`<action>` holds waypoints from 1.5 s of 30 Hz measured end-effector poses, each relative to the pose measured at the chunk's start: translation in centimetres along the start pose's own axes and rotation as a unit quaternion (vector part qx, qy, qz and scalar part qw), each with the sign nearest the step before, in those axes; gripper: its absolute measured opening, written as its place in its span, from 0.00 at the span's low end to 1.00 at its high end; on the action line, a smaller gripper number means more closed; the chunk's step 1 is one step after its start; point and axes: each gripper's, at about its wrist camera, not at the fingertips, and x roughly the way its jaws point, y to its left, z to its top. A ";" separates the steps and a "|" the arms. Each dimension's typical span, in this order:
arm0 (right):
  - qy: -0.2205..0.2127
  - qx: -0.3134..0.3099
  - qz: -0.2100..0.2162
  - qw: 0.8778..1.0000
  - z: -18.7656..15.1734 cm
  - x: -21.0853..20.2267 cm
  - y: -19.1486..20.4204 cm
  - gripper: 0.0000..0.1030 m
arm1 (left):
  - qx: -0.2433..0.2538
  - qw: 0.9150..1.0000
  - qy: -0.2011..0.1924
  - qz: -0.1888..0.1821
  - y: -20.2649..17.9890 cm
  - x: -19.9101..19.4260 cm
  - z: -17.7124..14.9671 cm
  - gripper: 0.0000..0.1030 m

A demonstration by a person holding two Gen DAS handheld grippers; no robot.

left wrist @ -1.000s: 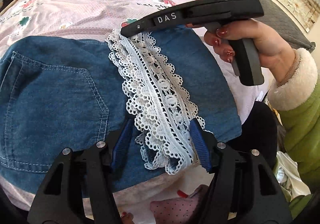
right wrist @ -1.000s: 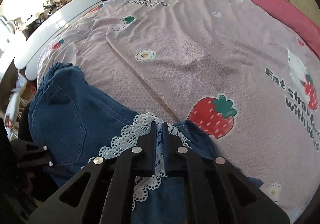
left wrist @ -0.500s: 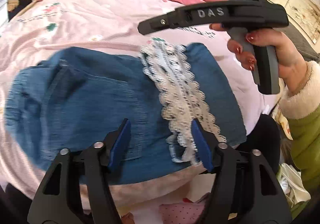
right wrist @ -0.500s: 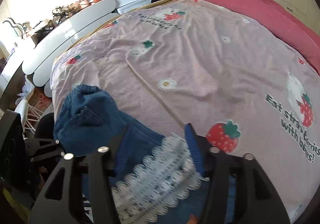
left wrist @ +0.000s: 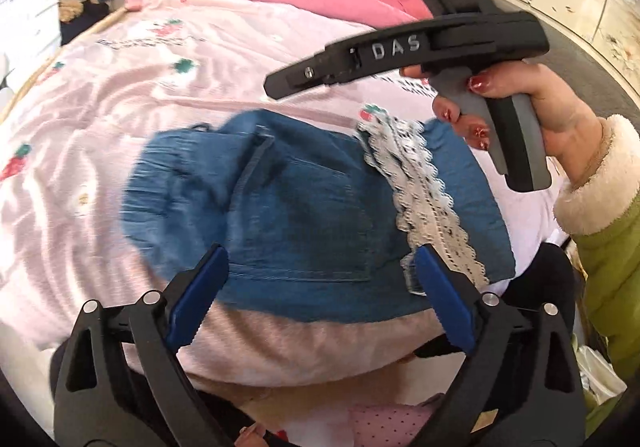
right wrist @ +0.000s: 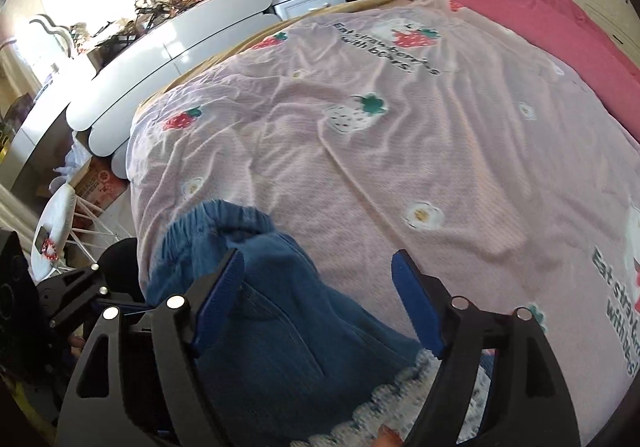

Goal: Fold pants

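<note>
Your left gripper (left wrist: 320, 287) is opening, its 2 blue pads (left wrist: 198, 291) spread wide above the folded denim pants (left wrist: 304, 219), gripping nothing. Your right gripper (right wrist: 320, 299) is opening too, nothing pinched between its jaws. The pants lie near the bed's edge on the pink strawberry bedspread (right wrist: 400, 151), white lace trim (left wrist: 424, 203) across their right side.
</note>
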 end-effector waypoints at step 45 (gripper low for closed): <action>0.112 -0.003 0.111 0.987 2.0 8.0 3.7 0.66 | -0.158 0.986 0.018 -0.052 6.7 3.1 -2.1 0.91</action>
